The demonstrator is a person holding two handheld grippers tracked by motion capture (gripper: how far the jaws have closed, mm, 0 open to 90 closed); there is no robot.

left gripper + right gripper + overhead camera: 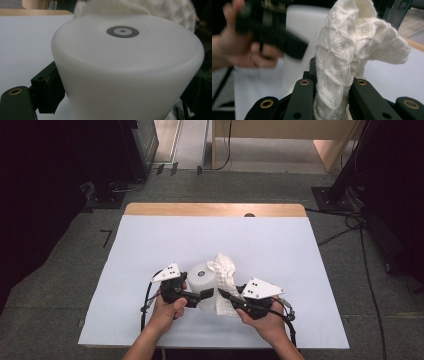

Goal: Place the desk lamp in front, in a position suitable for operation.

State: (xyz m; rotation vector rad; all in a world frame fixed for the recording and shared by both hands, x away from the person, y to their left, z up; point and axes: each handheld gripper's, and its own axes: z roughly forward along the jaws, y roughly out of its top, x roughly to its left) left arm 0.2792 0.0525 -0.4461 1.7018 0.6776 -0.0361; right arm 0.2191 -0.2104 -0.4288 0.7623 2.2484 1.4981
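A white plastic cup (202,276) stands on the white table cover (150,245) with its closed end up, and a grey ring mark (122,31) sits on that end. My left gripper (201,294) is shut on the cup (125,75), one jaw on each side of its wall. A white waffle-knit cloth (223,270) rises beside the cup on the right. My right gripper (226,296) is shut on the cloth (347,50), which stands bunched between the jaws (332,85) and flops over at the top. The cloth (175,10) touches the cup's far side.
The wooden table edge (215,209) with a small round hole (249,214) runs along the far side. Black stands (330,195) and cables (350,227) lie on the grey floor around the table. Bare cover stretches behind and to both sides of the cup.
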